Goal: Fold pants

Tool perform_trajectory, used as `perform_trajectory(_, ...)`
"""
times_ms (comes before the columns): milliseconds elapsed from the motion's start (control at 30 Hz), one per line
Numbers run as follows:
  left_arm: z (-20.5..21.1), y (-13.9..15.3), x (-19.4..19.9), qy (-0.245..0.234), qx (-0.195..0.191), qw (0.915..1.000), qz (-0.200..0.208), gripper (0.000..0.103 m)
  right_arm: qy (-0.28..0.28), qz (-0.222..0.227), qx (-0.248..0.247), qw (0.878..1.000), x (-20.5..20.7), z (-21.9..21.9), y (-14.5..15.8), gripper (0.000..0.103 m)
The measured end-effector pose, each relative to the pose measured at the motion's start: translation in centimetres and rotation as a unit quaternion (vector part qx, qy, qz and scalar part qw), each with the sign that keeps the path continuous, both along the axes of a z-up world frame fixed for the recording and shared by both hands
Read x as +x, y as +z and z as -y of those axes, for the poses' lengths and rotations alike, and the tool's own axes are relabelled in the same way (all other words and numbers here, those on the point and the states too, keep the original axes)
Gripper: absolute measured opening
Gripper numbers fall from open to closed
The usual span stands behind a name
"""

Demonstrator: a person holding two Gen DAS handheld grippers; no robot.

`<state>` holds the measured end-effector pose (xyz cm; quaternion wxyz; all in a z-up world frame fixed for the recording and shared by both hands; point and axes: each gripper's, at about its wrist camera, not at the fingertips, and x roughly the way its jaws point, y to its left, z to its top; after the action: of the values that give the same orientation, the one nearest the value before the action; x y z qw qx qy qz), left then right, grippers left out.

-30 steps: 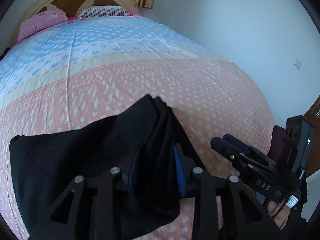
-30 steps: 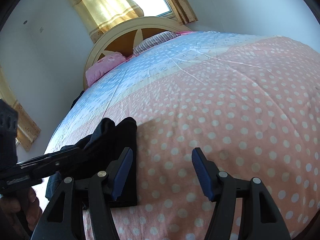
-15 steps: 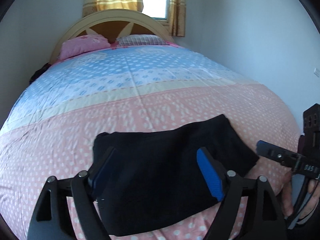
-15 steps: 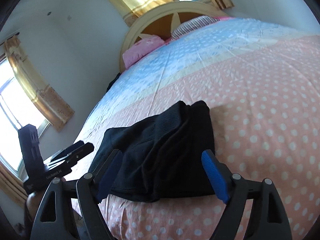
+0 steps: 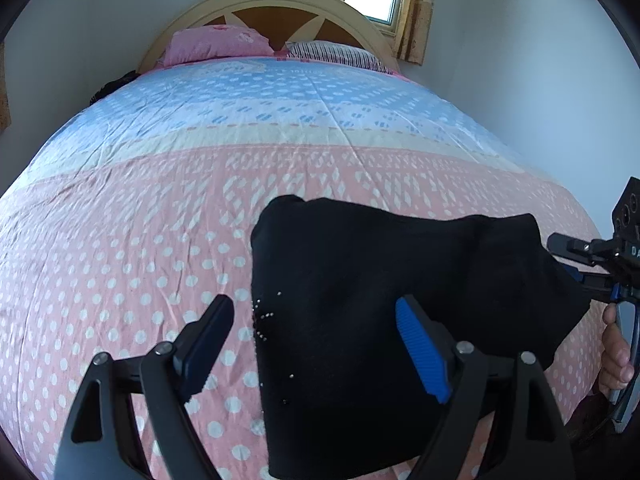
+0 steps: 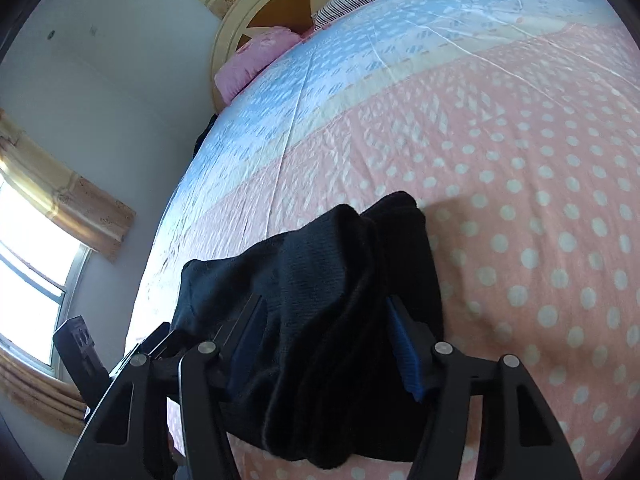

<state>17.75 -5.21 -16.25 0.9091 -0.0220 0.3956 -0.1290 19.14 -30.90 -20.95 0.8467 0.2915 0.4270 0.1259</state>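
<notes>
Here the pants [image 6: 320, 300] bunch between the closing right tongs [image 6: 324, 356].

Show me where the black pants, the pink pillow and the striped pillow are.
black pants [image 5: 360, 280]: left wrist view, middle of the folded cloth.
pink pillow [image 5: 218, 42]: left wrist view, its front face.
striped pillow [image 5: 336, 53]: left wrist view, its top.

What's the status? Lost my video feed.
Left gripper open above black pants. Right gripper has just been closing on their bunched end. Bedspread otherwise unobstructed.
</notes>
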Motion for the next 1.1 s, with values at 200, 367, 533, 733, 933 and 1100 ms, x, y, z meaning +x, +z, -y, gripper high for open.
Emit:
perform_trajectory(200,-0.7,-0.4,-0.1,0.002,-0.009,0.9999,-0.004,0.09,-0.002,-0.002,-0.023,1.0,-0.1,0.1,-0.1,0.051)
perform_trajectory(367,-0.8,-0.3,-0.3,0.003,-0.015,0.9999,-0.005,0.09,-0.006,0.009,-0.042,0.999,-0.4,-0.3,0.0,0.053)
perform_trajectory(533,-1.0,-0.3,-0.3,0.005,-0.019,0.9998,-0.008,0.09,0.016,0.0,-0.054,0.998,0.1,-0.8,-0.3,0.021)
perform_trajectory(733,-1.0,-0.3,-0.2,0.006,-0.023,0.9997,-0.009,0.09,0.027,0.043,-0.032,0.998,-0.7,0.5,2.0,0.017)
perform_trajectory(933,-0.7,-0.4,-0.3,0.006,-0.018,0.9998,-0.008,0.09,0.0,0.035,-0.019,0.999,-0.7,2.2,1.0,0.018)
perform_trajectory(1100,-0.3,-2.0,0.1,0.003,-0.001,0.9998,-0.019,0.095,-0.017,0.034,0.052,0.998,-1.0,4.3,-2.0,0.023)
